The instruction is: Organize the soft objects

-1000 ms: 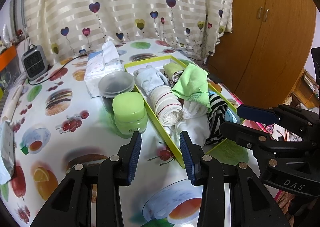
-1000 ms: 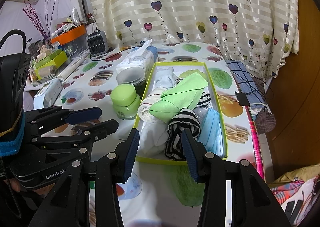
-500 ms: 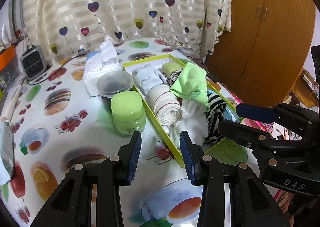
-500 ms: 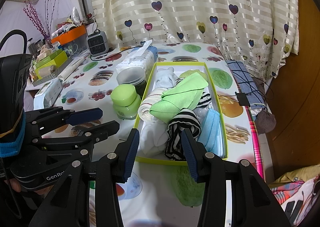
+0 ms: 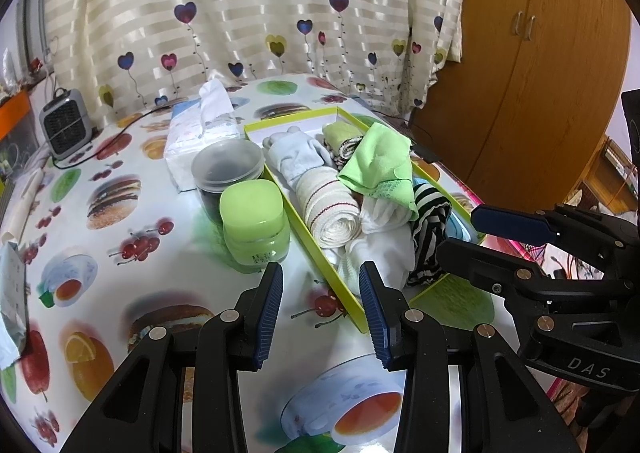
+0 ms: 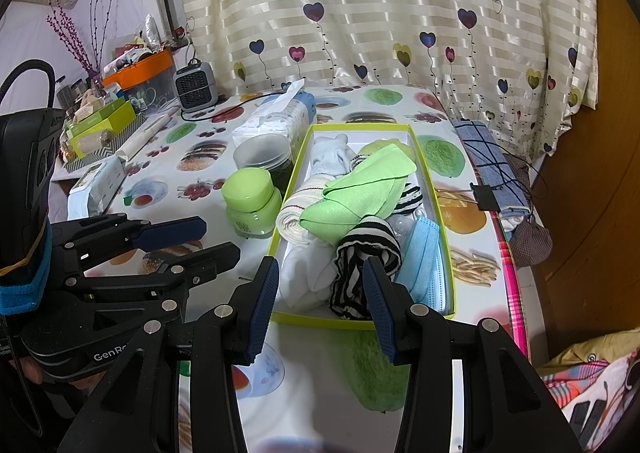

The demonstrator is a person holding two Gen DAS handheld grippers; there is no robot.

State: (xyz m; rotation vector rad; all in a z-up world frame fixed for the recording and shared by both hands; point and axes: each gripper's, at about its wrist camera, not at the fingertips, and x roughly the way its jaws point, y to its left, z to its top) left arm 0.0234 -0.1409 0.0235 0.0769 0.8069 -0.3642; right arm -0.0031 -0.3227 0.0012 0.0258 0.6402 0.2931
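Note:
A yellow-green box (image 5: 308, 245) (image 6: 320, 319) on the fruit-print table holds soft items. A green cloth (image 5: 380, 165) (image 6: 360, 193) lies on top. Around it sit a rolled cream towel (image 5: 328, 205) (image 6: 296, 213), a black-and-white striped cloth (image 5: 430, 225) (image 6: 364, 253), a white cloth (image 5: 384, 249) (image 6: 304, 273), pale socks (image 5: 296, 153) and a blue face mask (image 6: 424, 253). My left gripper (image 5: 321, 273) (image 6: 216, 239) hovers open over the table just left of the box's near corner. My right gripper (image 6: 320, 269) (image 5: 472, 233) is open before the box's near end, holding nothing.
A green-lidded jar (image 5: 254, 221) (image 6: 250, 201), a clear lidded tub (image 5: 228, 169) and a tissue pack (image 5: 200, 133) stand left of the box. A small heater (image 5: 64, 127) sits at the back. A folded blue checked cloth (image 6: 488, 161) lies at the table's right edge, near a wooden wardrobe (image 5: 540, 93).

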